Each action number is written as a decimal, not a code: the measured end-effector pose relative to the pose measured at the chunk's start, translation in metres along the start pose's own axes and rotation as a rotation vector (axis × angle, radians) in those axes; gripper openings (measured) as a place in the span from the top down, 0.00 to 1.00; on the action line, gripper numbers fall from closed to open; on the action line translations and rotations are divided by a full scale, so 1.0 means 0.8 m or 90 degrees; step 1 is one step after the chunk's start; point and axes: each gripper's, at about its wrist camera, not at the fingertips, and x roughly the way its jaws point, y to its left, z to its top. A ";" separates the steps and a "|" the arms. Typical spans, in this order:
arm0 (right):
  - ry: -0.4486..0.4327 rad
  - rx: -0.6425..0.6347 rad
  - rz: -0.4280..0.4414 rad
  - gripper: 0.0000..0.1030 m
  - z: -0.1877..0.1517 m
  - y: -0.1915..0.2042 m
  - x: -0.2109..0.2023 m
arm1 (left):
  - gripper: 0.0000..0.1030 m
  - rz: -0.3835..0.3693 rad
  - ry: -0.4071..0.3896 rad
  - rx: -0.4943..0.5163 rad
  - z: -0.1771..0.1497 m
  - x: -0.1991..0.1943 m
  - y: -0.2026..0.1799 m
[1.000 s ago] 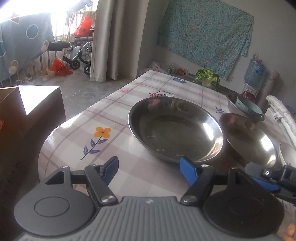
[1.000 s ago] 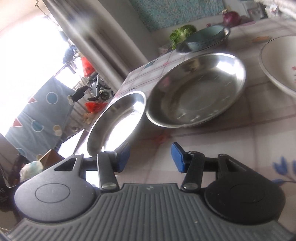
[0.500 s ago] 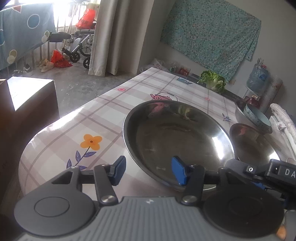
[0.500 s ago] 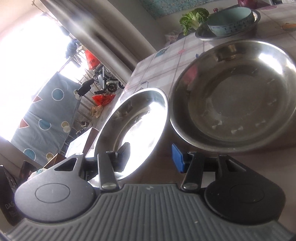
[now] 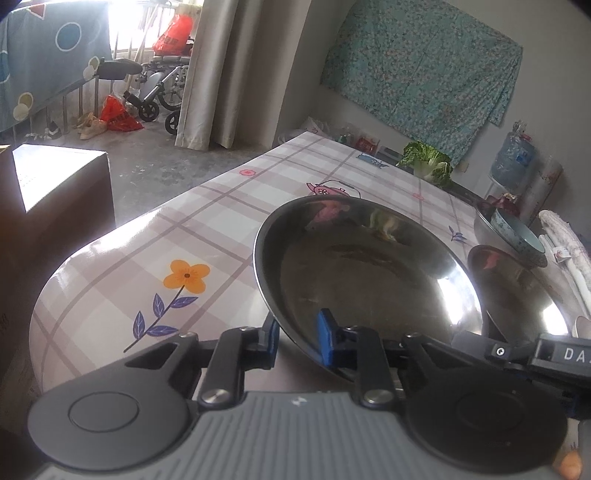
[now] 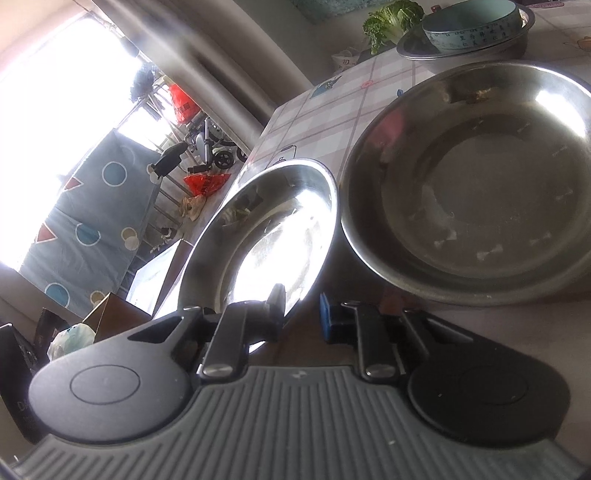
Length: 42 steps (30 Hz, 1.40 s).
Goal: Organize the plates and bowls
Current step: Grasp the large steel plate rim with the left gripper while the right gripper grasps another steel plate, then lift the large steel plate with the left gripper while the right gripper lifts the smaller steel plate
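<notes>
Steel plate point(image 5: 369, 280) shiny, shallow, tilted; near rim clamped by left tool point(image 5: 297, 341); right tool point(image 6: 303, 314) grips same rim.

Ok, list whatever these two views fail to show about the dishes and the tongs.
- Right wrist view: whether the right tongs pinch the near steel plate; one finger covers its rim.
- Left wrist view: the second steel plate's near edge, hidden behind the near steel plate and the right tongs' body.
- Right wrist view: the blue bowl's inside, hidden by its own wall.
- Right wrist view: the window area, washed out by glare.
</notes>
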 end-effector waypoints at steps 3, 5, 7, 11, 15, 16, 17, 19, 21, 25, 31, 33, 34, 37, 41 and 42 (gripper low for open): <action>0.007 -0.006 0.001 0.83 -0.009 0.002 -0.010 | 0.78 -0.014 0.005 0.007 -0.007 -0.012 0.005; 0.012 -0.007 0.005 0.83 -0.017 0.002 -0.020 | 0.78 -0.021 0.006 0.016 -0.013 -0.023 0.008; 0.017 -0.011 0.007 0.83 -0.028 0.003 -0.030 | 0.78 -0.027 0.004 0.030 -0.022 -0.035 0.010; 0.027 -0.013 0.010 0.83 -0.051 0.002 -0.053 | 0.78 -0.041 0.009 0.054 -0.040 -0.060 0.013; 0.027 -0.006 0.015 0.83 -0.072 -0.004 -0.081 | 0.77 -0.056 0.025 0.067 -0.056 -0.079 0.011; 0.027 -0.003 0.017 0.83 -0.077 -0.007 -0.088 | 0.77 -0.059 0.028 0.073 -0.060 -0.083 0.010; 0.025 -0.001 0.018 0.83 -0.081 -0.008 -0.094 | 0.76 -0.061 0.031 0.076 -0.062 -0.086 0.009; 0.021 0.005 0.021 0.83 -0.088 -0.012 -0.105 | 0.76 -0.063 0.034 0.079 -0.066 -0.091 0.007; 0.016 0.011 0.024 0.82 -0.094 -0.016 -0.113 | 0.75 -0.061 0.035 0.080 -0.067 -0.096 0.004; -0.002 0.000 0.013 0.81 -0.094 -0.017 -0.125 | 0.72 -0.041 0.023 0.080 -0.065 -0.109 0.002; -0.023 -0.002 0.010 0.80 -0.098 -0.023 -0.137 | 0.69 -0.009 -0.007 0.076 -0.056 -0.128 0.002; -0.028 0.001 0.013 0.80 -0.100 -0.024 -0.139 | 0.69 0.000 -0.009 0.079 -0.056 -0.131 -0.001; -0.030 0.001 0.013 0.80 -0.101 -0.025 -0.140 | 0.69 0.003 -0.009 0.079 -0.056 -0.131 -0.001; -0.034 0.000 0.015 0.80 -0.102 -0.023 -0.144 | 0.69 0.009 -0.007 0.077 -0.057 -0.131 -0.004; -0.041 -0.003 0.019 0.80 -0.102 -0.021 -0.148 | 0.69 0.017 -0.011 0.084 -0.058 -0.134 -0.006; -0.043 -0.003 0.020 0.80 -0.102 -0.022 -0.149 | 0.69 0.019 -0.013 0.086 -0.058 -0.135 -0.007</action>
